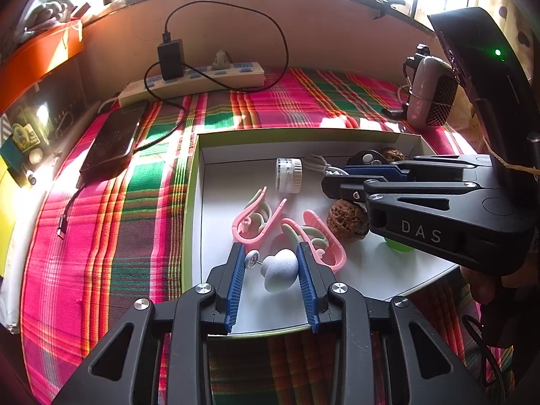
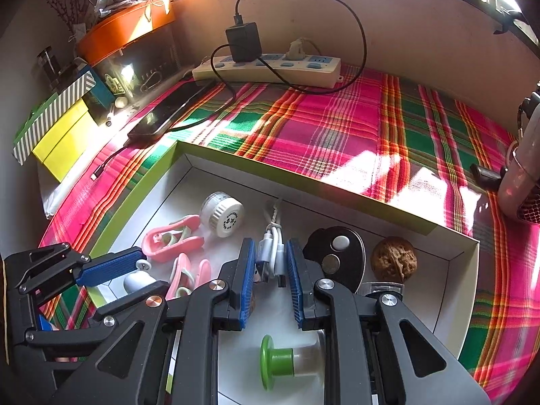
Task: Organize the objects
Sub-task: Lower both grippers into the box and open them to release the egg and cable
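Note:
A shallow box with a green rim (image 1: 191, 182) (image 2: 141, 185) lies on the plaid cloth and holds small objects. My left gripper (image 1: 271, 263) is open, its blue pads on either side of a white mushroom-shaped piece (image 1: 281, 269) on the box floor; it also shows in the right wrist view (image 2: 111, 275). My right gripper (image 2: 270, 263) is open around a folded white USB cable (image 2: 271, 253); it also shows in the left wrist view (image 1: 334, 177). Pink clips (image 1: 260, 219) (image 2: 172, 239), a white jar (image 1: 288, 175) (image 2: 222, 214), walnuts (image 1: 347, 222) (image 2: 395, 258), a black oval device (image 2: 337, 253) and a green-capped vial (image 2: 280, 359) lie in the box.
A power strip (image 1: 192, 82) (image 2: 270, 67) with a black charger and looping cable sits at the back. A phone (image 1: 114, 141) (image 2: 172, 111) lies left of the box. A speaker-like device (image 1: 428, 91) stands at the right. Coloured boxes (image 2: 60, 135) are stacked at the left.

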### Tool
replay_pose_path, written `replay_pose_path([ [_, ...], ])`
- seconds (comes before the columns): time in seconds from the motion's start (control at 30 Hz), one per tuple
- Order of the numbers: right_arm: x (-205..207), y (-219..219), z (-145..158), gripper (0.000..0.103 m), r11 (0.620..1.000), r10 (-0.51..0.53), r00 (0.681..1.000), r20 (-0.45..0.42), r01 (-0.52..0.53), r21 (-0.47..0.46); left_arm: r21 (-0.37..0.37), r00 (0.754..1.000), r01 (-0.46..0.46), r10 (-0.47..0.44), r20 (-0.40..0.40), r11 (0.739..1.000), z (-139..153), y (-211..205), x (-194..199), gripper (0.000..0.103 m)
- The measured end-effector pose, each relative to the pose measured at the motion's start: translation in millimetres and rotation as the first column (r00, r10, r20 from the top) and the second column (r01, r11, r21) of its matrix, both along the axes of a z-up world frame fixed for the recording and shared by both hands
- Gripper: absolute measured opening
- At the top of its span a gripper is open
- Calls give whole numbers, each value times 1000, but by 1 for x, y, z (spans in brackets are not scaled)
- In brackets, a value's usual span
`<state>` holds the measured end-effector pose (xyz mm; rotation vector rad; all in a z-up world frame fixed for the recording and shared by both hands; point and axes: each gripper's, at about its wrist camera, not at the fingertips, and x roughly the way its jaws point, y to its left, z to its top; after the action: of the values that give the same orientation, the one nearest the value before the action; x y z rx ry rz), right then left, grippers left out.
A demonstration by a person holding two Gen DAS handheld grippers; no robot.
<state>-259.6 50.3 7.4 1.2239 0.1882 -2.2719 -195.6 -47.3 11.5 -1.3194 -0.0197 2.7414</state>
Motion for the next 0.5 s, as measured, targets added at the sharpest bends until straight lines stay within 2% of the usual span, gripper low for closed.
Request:
replay_pose_path([
  [0.5, 1, 1, 1, 22, 1000, -4, 1000, 6, 4, -17, 4, 1000, -1, 1, 2, 1000, 0, 0, 0, 29],
])
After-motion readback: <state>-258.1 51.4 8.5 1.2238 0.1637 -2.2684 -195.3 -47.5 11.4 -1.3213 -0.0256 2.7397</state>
